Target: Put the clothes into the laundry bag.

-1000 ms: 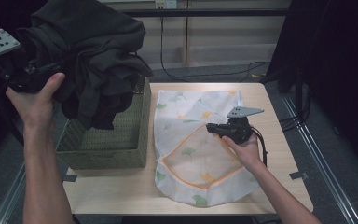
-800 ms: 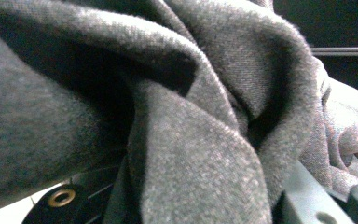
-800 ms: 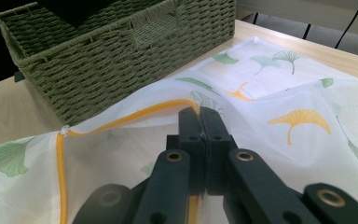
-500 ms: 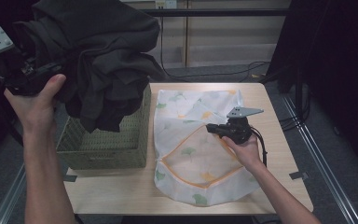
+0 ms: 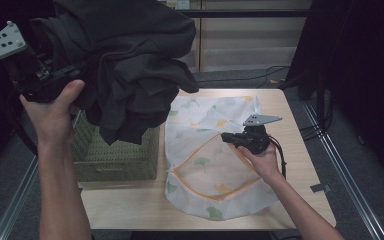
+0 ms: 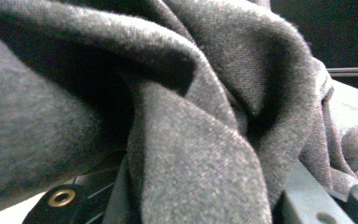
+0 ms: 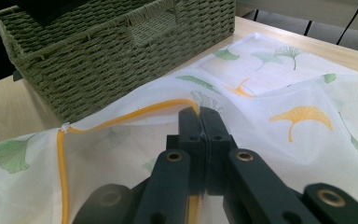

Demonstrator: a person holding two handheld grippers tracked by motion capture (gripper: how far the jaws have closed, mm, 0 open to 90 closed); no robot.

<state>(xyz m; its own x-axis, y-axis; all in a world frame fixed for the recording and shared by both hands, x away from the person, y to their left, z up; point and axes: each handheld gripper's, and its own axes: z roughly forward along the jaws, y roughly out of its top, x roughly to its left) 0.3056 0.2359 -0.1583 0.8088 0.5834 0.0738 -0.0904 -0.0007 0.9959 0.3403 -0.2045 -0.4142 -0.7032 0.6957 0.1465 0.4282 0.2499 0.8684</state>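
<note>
Clothing, a dark grey bundle (image 5: 130,65), has gone a bit higher over the green wicker basket (image 5: 115,155) in the left gripper (image 5: 45,82)'s clamp, probably headed for the ginkgo-print mesh laundry bag (image 5: 215,150) whose orange-trimmed opening the right gripper (image 5: 226,136) pinches, though fabric hides the left jaws.

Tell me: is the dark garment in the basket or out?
Out. The left gripper holds the dark garment bunched in the air, its lowest folds hanging over the woven basket.

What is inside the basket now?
The basket interior is mostly hidden by the dark garment held above it by the left gripper; contents can't be seen.
</note>
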